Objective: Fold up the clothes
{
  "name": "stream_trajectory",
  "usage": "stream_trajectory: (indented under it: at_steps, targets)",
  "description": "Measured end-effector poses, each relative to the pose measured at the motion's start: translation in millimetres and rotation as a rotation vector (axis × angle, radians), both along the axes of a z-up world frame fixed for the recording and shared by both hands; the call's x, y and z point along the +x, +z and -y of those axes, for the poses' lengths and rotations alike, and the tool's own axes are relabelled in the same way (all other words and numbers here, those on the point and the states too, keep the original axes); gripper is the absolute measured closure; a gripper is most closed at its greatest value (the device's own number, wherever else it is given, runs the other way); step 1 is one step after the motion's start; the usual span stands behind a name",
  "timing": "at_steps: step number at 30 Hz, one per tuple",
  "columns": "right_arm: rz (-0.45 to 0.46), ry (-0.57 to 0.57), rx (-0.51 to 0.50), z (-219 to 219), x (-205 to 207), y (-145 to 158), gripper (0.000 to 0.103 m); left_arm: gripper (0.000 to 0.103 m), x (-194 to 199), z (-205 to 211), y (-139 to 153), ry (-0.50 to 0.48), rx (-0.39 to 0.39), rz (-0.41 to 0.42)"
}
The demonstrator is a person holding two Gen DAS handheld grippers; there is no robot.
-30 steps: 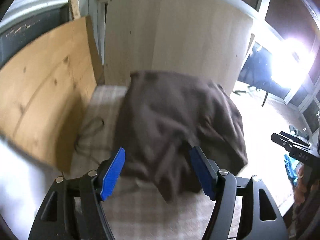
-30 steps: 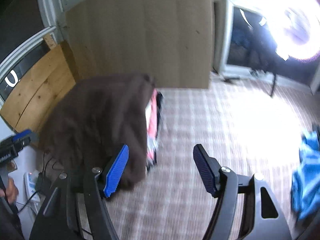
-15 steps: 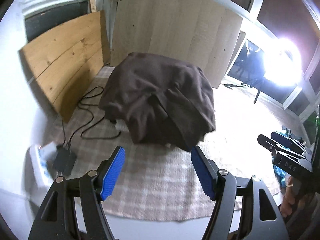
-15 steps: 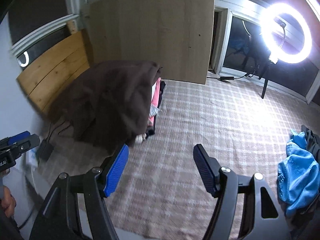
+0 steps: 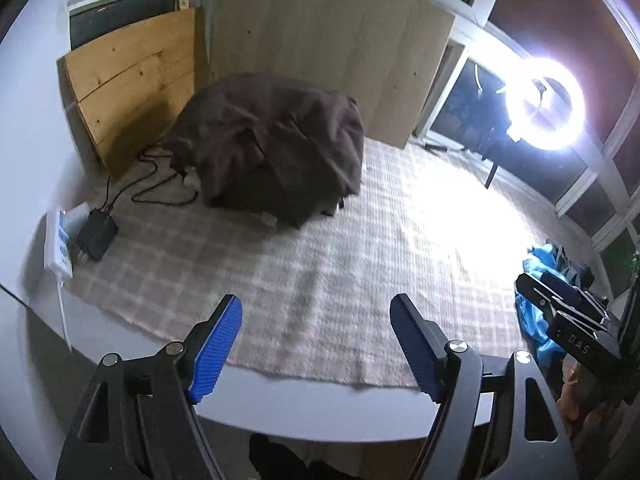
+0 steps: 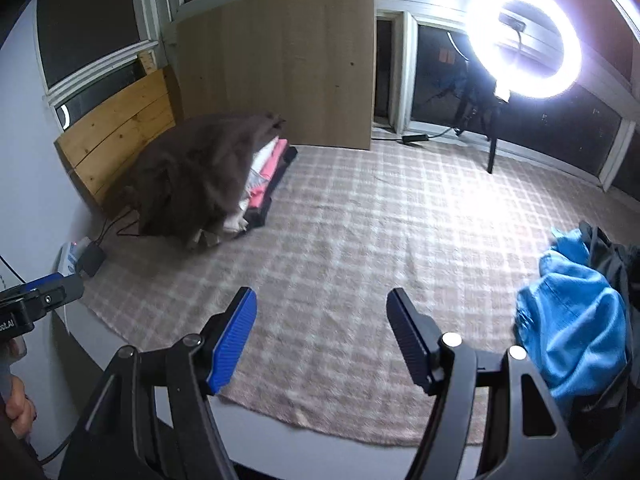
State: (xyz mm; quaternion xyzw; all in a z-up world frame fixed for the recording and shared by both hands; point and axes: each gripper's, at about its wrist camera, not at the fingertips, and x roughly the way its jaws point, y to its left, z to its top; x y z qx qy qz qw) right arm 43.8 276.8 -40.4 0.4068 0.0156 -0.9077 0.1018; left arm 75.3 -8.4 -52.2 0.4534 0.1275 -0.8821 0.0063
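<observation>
Left gripper: jaws opening, nothing lying between them.
Right gripper: jaws standing apart, empty.
Brown garment: lying draped over the stack of folded clothes, well beyond both jaws, to their left.
Blue garment: lying crumpled just right of the right jaws.
Power strip: sitting far left of the left jaws.
Checked rug: spreading bare ahead of the jaws.
Ring light: glaring at the far right.
Wooden boards: leaning behind the stack.
</observation>
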Motion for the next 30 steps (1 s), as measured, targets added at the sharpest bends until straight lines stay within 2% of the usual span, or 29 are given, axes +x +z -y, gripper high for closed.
stream_trajectory:
  at_steps: [12,27,30]
  targets:
    - [-0.013,0.016,-0.008,-24.2,14.1,2.3,0.036,0.028,16.8,-16.4,20.5,0.033,-0.043,-0.035]
    - [-0.032,0.034,0.001,-23.7,16.7,5.4,0.036,0.028,20.1,-20.4,29.3,0.023,-0.021,-0.053]
    - [-0.031,0.035,0.005,-21.1,16.1,4.6,0.036,0.028,22.5,-20.0,32.0,0.015,-0.025,-0.083]
